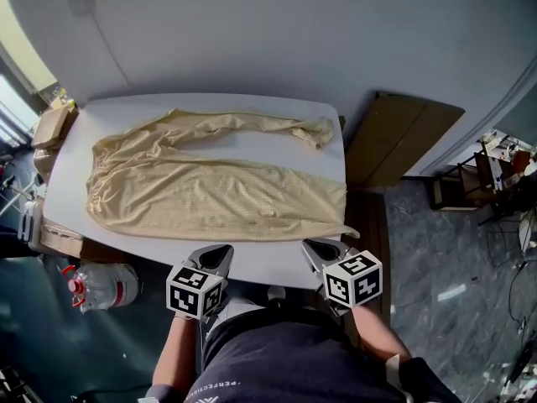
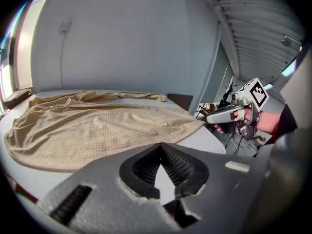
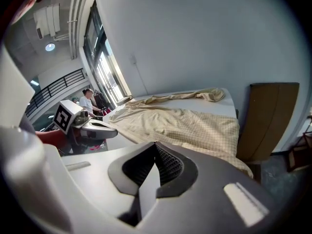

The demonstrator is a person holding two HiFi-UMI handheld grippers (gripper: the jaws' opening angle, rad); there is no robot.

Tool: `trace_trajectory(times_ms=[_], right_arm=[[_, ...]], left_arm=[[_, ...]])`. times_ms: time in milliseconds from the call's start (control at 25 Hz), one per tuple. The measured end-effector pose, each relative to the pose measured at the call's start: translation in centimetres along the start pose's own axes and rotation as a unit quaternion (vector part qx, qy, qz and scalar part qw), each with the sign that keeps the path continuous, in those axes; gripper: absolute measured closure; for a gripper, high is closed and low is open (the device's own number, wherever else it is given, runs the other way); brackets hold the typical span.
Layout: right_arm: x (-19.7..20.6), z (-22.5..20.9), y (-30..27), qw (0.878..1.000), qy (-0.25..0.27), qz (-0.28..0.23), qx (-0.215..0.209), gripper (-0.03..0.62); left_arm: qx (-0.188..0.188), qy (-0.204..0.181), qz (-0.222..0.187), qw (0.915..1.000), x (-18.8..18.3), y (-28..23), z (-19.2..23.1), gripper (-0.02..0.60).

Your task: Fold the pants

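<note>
The pants (image 1: 210, 196) lie spread on the white table (image 1: 252, 147). Their gathered waistband (image 1: 94, 193) is at the person's left and the legs run to the right. The near leg lies flat and wide, and its cuff (image 1: 346, 225) slips just over the table's right edge. The far leg (image 1: 243, 124) is bunched and twisted along the back edge, ending in a crumpled cuff near the far right corner.

The left gripper (image 1: 221, 252) and the right gripper (image 1: 313, 247) hover at the near edge of the table, just short of the fabric. Each has its jaws pressed together with nothing between them.

The cloth looks thin, light and limp, with a fine check. It will probably drape and wrinkle rather than hold a shape, and a pinch may lift only the top layer. The sensible places to take hold seem to be the waistband's edge on the left and a cuff on the right, where the seams give more to pinch. The twisted far leg will likely need pulling straight before any fold lies flat.
</note>
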State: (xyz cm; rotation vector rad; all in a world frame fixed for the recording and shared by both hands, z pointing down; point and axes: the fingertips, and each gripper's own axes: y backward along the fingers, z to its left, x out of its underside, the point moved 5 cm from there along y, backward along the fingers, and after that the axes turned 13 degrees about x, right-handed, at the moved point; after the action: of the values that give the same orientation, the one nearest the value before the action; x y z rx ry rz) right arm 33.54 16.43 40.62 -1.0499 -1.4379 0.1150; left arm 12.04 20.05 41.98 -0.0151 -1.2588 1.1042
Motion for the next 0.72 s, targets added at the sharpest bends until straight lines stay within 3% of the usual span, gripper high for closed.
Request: trace_trajectory(times_ms=[240,400,560,720], right_arm=[[0.8,-2.0,-1.3,0.999,0.028,0.019,0.012,0.591],[1.1,-2.8,-2.1,0.999,0.023,0.032,0.016,0.525],[1.4,-3.8,-2.7,0.998,0.028,0.045,0.041,0.497],[1.0,-3.5,-3.6,0.996,0.039,0.063,0.046,0.480]], left_arm=[[-0.008,-0.004,0.046,0.9989,0.0,-1.4,1.4,0.517],[-0.010,-0.030,0.084,0.9960,-0.5,-2.0,2.6,0.487],[0.010,-0.051,0.119,0.9916,-0.9,-3.0,3.8,0.458],[0.041,-0.086,0.163,0.9820,-1.1,-3.8,4.5,0.430]])
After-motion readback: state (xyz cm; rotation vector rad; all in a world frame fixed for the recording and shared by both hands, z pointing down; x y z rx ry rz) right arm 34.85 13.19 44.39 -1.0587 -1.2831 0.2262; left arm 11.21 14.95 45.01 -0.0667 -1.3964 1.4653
